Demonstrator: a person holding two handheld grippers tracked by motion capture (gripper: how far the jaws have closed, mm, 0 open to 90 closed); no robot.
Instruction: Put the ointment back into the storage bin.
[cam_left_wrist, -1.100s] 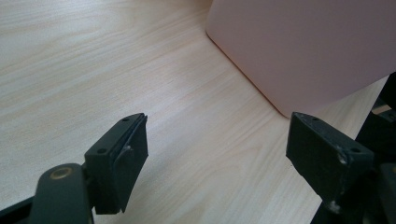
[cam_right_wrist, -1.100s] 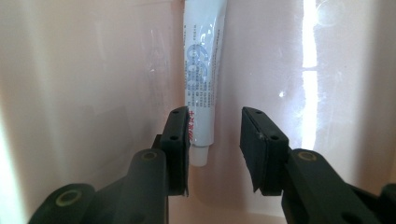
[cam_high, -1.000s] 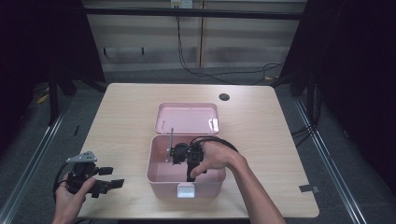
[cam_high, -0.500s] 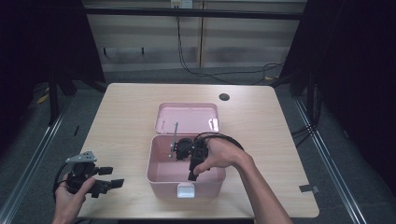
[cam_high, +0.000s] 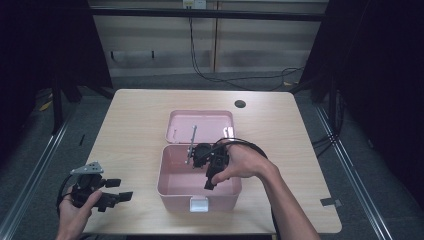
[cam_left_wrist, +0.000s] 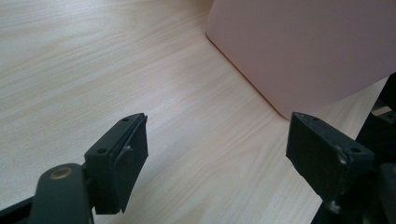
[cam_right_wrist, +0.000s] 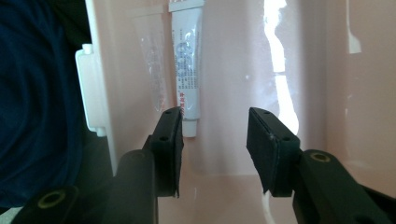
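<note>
The right gripper (cam_right_wrist: 214, 149) hangs released inside the pink box (cam_high: 172, 187), jaws spread above a white tube (cam_right_wrist: 187, 65). The left gripper (cam_left_wrist: 217, 158) rests released over the worktop (cam_left_wrist: 70, 70).

The tabletop (cam_left_wrist: 93, 70) is pale wood-grain laminate with a smooth, matt face. The pink box (cam_right_wrist: 303, 70) looks like glossy moulded plastic, catching bright reflections, and the white tube (cam_right_wrist: 187, 70) inside is smooth plastic with printed text.
</note>
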